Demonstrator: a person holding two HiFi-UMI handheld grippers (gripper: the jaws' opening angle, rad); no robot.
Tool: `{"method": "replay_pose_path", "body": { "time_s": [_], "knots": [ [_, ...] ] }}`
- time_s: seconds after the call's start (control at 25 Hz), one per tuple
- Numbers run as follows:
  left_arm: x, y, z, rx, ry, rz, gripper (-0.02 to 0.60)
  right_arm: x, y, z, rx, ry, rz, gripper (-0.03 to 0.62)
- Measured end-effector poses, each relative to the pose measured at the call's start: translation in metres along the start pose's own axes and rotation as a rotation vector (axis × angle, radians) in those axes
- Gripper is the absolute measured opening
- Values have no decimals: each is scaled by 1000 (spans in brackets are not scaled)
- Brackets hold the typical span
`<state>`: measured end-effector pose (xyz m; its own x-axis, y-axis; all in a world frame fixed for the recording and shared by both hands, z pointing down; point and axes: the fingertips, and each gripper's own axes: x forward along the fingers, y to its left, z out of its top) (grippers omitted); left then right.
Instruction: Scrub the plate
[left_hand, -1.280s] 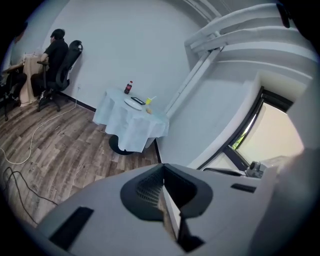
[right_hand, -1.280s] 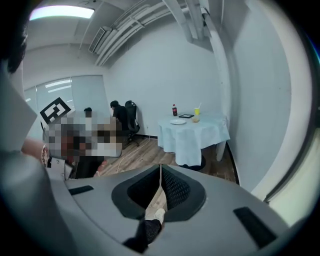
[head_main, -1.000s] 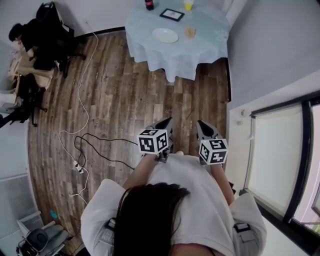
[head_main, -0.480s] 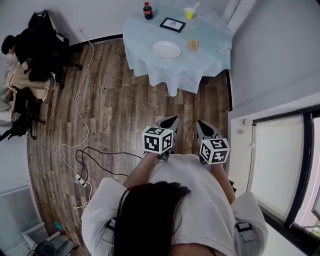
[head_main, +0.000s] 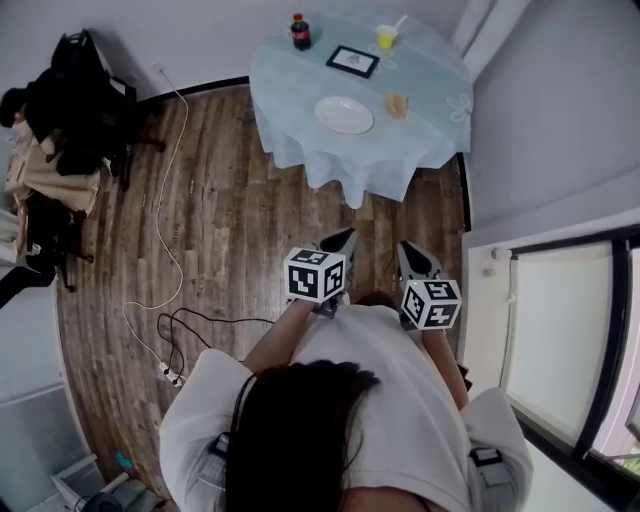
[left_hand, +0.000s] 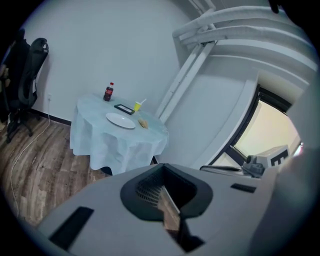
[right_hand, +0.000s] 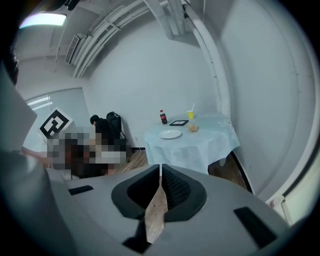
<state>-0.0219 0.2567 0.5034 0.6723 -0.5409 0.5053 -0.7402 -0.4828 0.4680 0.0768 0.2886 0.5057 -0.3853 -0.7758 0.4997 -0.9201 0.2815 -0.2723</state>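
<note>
The plate (head_main: 344, 115) lies on the round table (head_main: 300, 90) with the pale blue cloth. It is well apart from both of your tongs, with a stretch of wooden floor (head_main: 230, 200) between their tips and the table's hanging cloth. You hold your left gripper (head_main: 341, 237) and your right gripper (head_main: 407, 250) side by side in front of you, both angled toward the table. In the head view the plate sits almost straight ahead of the left one's tips. In the right gripper view it shows just above the jaws, and in the left gripper view it shows up and off to the left of them. Each gripper has its jaws pressed together — pads meeting, nothing caught between them. There is one plate, white and round, near the table's middle. There is one cola bottle (head_main: 298, 30) at the far edge and one yellow cup (head_main: 385, 37) with a straw, also at the far edge. One dark-framed flat rectangle (head_main: 352, 61) lies between those two and the plate. One small tan lump (head_main: 397, 104) lies just beside the plate on its right — too small to tell what it is. You have two grippers, with one marker cube on each.
</note>
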Motion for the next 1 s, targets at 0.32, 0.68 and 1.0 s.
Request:
{"method": "replay_pose_path", "body": {
  "time_s": [0.32, 0.68, 1.0],
  "knots": [
    [-5, 17, 14, -10, -26, -9, 9, 19, 15, 6, -21, 22, 21, 37],
    [-11, 42, 27, -58, -72, 26, 9, 32, 0, 15, -8, 22, 6, 37],
    [0, 65, 41, -74, -75, 83, 9, 64, -5, 32, -15, 29, 37, 38]
  ]
}}
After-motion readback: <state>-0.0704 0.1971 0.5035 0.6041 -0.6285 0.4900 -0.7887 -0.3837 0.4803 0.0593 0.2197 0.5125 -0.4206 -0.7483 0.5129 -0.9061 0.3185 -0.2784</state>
